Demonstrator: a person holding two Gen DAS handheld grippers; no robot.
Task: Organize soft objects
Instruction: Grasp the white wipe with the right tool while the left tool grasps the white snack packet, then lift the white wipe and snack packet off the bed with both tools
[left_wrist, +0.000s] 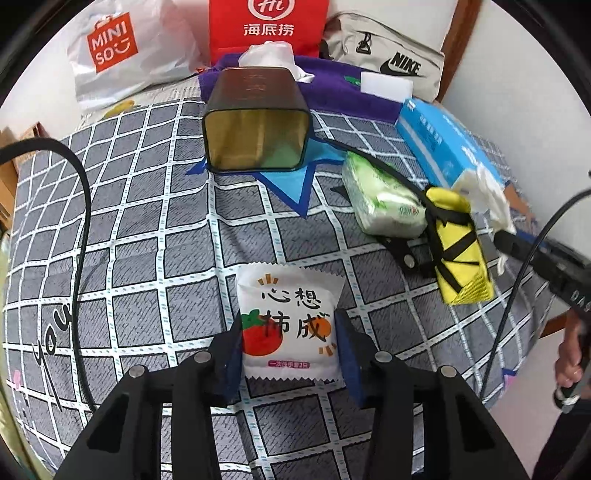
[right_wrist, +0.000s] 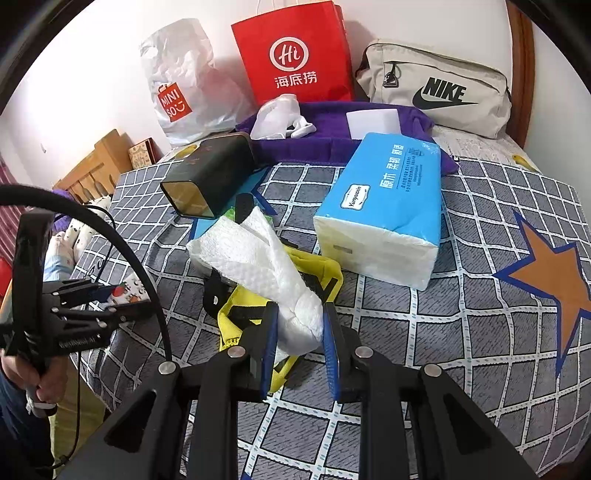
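A white snack-style packet (left_wrist: 291, 295) printed with a tomato and an orange lies on the checked bedspread (left_wrist: 147, 229). My left gripper (left_wrist: 290, 325) is shut on it, blue pads pressing its two side edges. The right wrist view shows that gripper (right_wrist: 122, 299) at the far left, the packet between its fingers. My right gripper (right_wrist: 301, 314) is shut on a crumpled white paper tissue (right_wrist: 258, 254), which stands up over a yellow pouch (right_wrist: 236, 321) with black straps. In the left wrist view the same tissue (left_wrist: 487, 192) hangs at the right edge.
A dark tin box (left_wrist: 255, 122) lies on its side, its opening facing me. A green wipes pack (left_wrist: 384, 195), a blue tissue pack (right_wrist: 384, 206), a purple cloth (right_wrist: 332, 144) and a white block (right_wrist: 373, 123) lie behind. Three bags line the wall. Cables trail at both sides.
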